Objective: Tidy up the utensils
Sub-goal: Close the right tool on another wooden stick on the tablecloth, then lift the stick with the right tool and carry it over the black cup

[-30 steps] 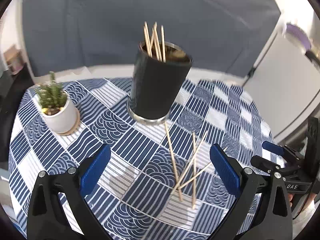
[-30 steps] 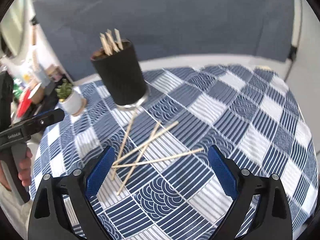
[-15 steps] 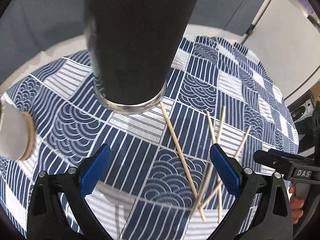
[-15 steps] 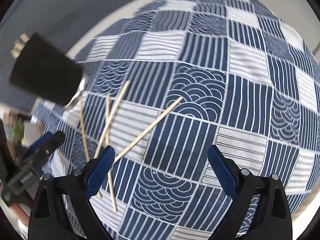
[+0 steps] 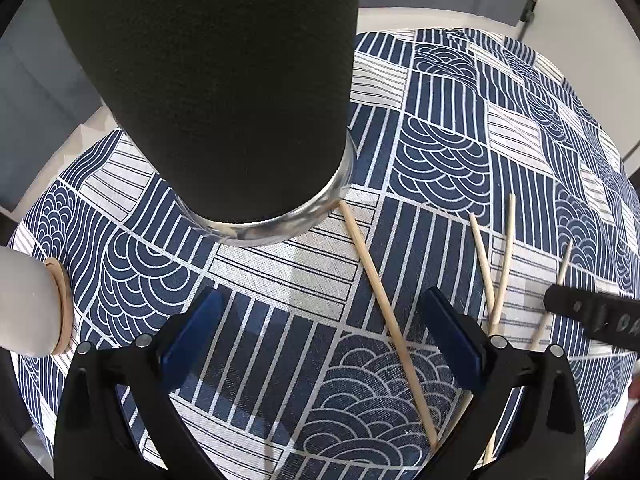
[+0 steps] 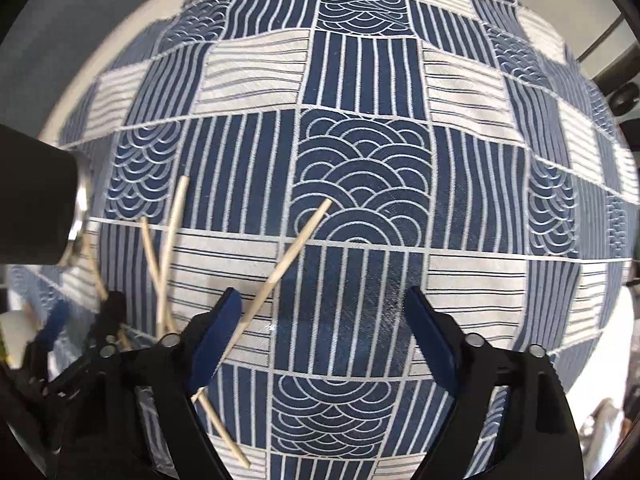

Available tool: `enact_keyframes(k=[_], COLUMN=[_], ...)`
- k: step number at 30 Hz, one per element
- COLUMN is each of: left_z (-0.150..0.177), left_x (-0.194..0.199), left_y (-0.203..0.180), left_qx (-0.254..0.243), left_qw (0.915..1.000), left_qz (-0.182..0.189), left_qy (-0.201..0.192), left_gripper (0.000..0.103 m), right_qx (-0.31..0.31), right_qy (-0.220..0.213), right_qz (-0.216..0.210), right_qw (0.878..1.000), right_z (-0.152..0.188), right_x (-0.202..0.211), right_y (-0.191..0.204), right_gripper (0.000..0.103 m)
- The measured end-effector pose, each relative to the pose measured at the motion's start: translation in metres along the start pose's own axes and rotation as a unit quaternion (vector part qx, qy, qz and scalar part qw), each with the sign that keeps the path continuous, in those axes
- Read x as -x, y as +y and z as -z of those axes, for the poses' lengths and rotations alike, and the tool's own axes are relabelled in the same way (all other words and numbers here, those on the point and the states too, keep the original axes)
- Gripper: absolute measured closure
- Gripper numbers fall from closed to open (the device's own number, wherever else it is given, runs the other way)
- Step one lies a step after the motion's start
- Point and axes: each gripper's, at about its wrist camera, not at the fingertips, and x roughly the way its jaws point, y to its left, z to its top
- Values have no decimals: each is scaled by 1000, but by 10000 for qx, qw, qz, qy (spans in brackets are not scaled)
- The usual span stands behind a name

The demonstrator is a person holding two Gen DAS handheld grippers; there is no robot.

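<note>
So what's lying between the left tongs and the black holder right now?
Only bare patterned tablecloth, seen in the left wrist view. The left tongs are open just short of the black holder; the nearest chopstick lies off to the right.

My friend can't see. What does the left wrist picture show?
A tall black cup stands close ahead of the open left tool. Four wooden sticks lie loose on the blue-and-white patterned tablecloth to its right, and a white pot is at the left edge.
</note>
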Motion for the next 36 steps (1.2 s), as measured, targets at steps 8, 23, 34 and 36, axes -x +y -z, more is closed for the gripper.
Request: enact_keyframes(k=[8,23,34,36], left_z=[-4,34,80,84], left_x=[1,26,63,74], left_y=[-1,42,75,79], left_qx=[204,769,1907,1990], left_qw=[9996,9931,9787,9780], left_qz=[-57,736,491,342], left_qy=[177,499,582,529], left_gripper=[10,98,98,98], right_qx=[-4,561,1216,1333], right_qy=[-95,-287,-588,-628], right_qz=[-3,-32,-636,-731], right_qw=[10000,9980,9888,9864], right_z=[6,15,9,8], right_x=[9,17,48,56], right_y=[8,-41,-71,-64], right_gripper=[70,98,98,98])
